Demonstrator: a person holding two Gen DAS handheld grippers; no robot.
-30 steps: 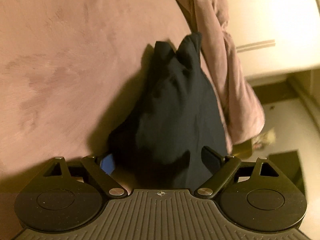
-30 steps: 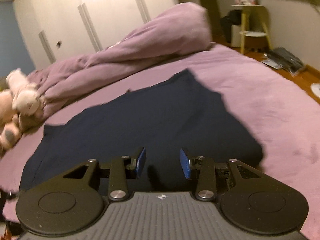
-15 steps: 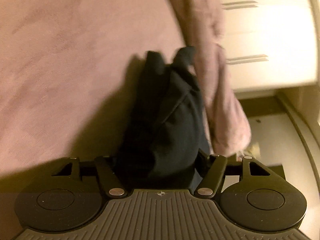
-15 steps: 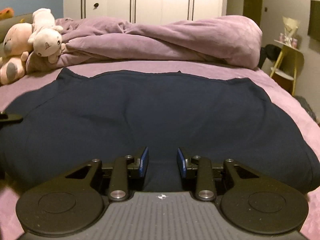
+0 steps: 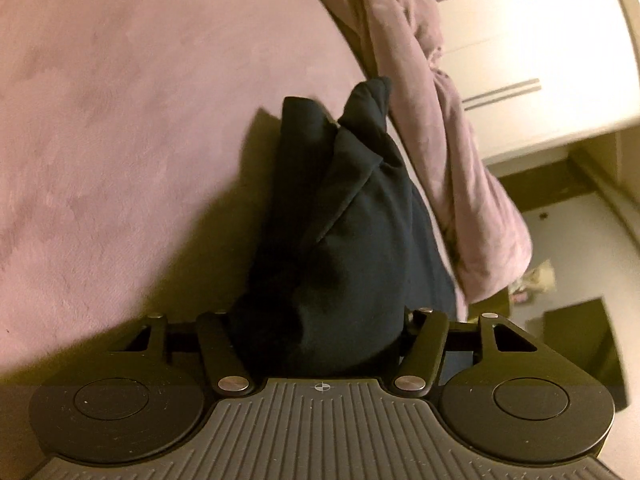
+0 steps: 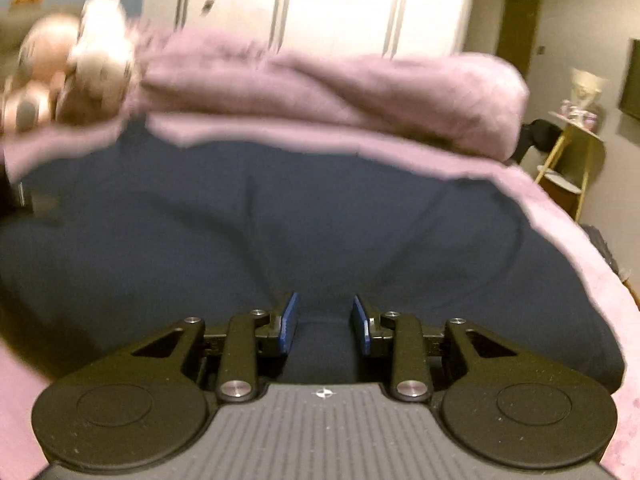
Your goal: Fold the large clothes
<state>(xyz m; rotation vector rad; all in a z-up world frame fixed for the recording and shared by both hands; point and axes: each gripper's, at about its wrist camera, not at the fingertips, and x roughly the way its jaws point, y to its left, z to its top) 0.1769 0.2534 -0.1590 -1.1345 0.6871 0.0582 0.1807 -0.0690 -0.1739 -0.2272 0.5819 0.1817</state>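
Observation:
A dark navy garment (image 5: pixel 352 208) stands bunched in a tall heap on the pink bed (image 5: pixel 120 120). Its lower end fills the gap of my left gripper (image 5: pixel 324 316). That gripper's jaws are closing on the cloth, which hides both pads. In the right wrist view the same garment (image 6: pixel 360 220) spreads wide across the bed. My right gripper (image 6: pixel 324 320) sits low at its near edge with a fold of cloth between the blue pads (image 6: pixel 289 322). Creases run from that fold out into the fabric.
A crumpled pink duvet (image 6: pixel 320 92) lies along the far side of the bed and hangs over its edge (image 5: pixel 480 184). Plush toys (image 6: pixel 80 68) sit at its left end. A white wardrobe (image 6: pixel 320 0) stands behind, and a small yellow side table (image 6: pixel 576 132) at the right.
The left jaws have narrowed from wide open onto the bunched cloth. The right gripper has rolled level and dropped closer to the garment, its pads a little nearer together.

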